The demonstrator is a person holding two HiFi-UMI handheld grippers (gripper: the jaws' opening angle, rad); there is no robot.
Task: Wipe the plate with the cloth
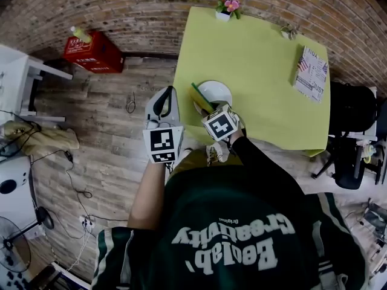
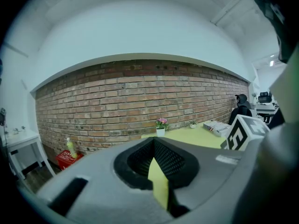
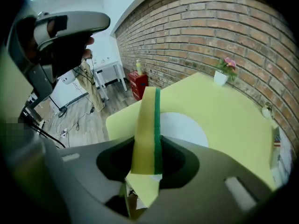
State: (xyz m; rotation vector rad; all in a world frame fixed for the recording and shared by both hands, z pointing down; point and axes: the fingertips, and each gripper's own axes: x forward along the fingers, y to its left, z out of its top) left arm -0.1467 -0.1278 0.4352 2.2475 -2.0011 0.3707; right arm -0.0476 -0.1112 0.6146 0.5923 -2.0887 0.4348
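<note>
Right claw (image 3: 148,160) clamps cloth (image 3: 145,125) by plate (image 3: 184,127) | left claw (image 2: 156,164) narrow | lime table (image 1: 260,71), brick wall (image 1: 121,11), plank floor (image 1: 103,119)

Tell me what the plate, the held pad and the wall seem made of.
Plate: probably glazed ceramic, smooth plain white. Pad in the right gripper: likely foam sponge, matte yellow with a green scouring layer. Wall: rough red brick with visible mortar lines.
</note>
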